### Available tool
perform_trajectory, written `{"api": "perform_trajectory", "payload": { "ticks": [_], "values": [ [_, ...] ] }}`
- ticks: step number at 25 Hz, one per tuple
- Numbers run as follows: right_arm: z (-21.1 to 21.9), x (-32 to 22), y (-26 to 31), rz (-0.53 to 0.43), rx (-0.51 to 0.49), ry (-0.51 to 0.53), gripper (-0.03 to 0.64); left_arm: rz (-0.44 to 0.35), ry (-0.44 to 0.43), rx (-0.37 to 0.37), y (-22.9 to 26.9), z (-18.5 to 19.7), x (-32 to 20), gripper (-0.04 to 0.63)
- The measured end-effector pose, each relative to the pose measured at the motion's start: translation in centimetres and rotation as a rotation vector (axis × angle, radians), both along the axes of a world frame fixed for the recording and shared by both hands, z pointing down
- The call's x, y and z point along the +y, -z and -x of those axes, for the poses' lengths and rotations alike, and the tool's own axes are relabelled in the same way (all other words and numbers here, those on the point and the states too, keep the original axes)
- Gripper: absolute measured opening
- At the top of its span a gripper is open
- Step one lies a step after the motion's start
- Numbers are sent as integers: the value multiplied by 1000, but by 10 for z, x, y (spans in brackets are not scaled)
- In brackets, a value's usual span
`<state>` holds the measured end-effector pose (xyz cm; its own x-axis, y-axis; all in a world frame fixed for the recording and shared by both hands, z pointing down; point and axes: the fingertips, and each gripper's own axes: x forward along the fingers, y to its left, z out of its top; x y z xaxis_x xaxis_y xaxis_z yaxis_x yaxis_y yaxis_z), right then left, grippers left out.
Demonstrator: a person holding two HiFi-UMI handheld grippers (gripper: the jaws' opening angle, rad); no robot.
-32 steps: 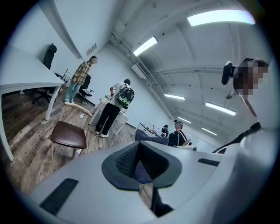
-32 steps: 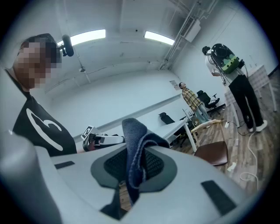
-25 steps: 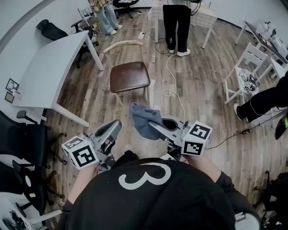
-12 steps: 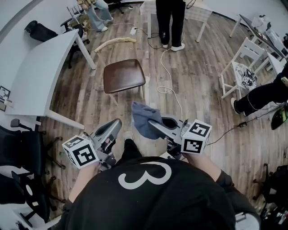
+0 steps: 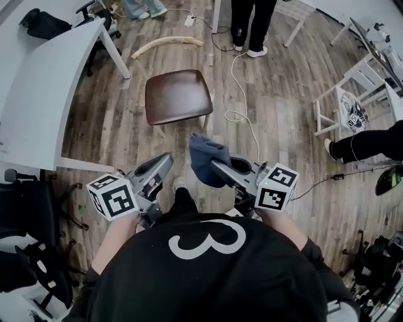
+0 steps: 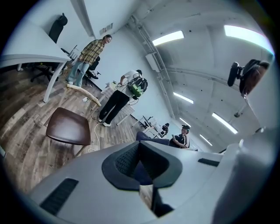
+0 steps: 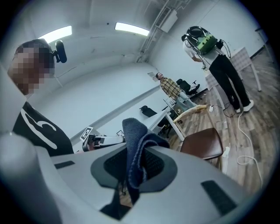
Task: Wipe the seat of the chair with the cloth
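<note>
The chair's dark brown seat [image 5: 178, 95] stands on the wood floor ahead of me, its pale curved backrest [image 5: 167, 44] on the far side. My right gripper [image 5: 215, 167] is shut on a blue-grey cloth [image 5: 206, 157], which bunches up above the jaws, short of the seat and held in the air. In the right gripper view the cloth [image 7: 134, 131] rises out of the gripper [image 7: 133, 168], with the seat [image 7: 201, 142] beyond. My left gripper [image 5: 166, 160] is beside it, shut and empty. In the left gripper view that gripper [image 6: 140, 148] points past the seat [image 6: 68, 127].
A white table [image 5: 44, 82] runs along the left, close to the chair. A white cable [image 5: 242, 107] snakes over the floor right of the seat. A person [image 5: 252, 19] stands beyond the chair. A white chair [image 5: 349, 104] and another person's legs [image 5: 371, 141] are at right; black office chairs [image 5: 25, 207] at left.
The view has shifted as I moved toward the chair; the seat looks slightly larger. Both grippers keep their pose, and the cloth stays in the right one.
</note>
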<state>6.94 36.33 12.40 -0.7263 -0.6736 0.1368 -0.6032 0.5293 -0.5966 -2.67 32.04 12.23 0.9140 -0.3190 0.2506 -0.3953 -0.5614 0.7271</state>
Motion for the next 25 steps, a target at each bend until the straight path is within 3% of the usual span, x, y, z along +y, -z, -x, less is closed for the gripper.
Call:
{"api": "perform_trajectory", "payload": {
  "ticks": [11,14,21,25],
  "values": [
    [59,-153,-60,191,11,-9,55,95,68,-81,-67,75,-177,12],
    [67,-175,-70,216,44,-13,55,125,84,-61,-84,87,-202,12],
    [66,-206,-104,277,100,4,55,181,113,-97,-136,95,-219,12],
    [53,-230,-126,316,94,3,55,236,188,-85,-154,104,-239,12]
  ]
}}
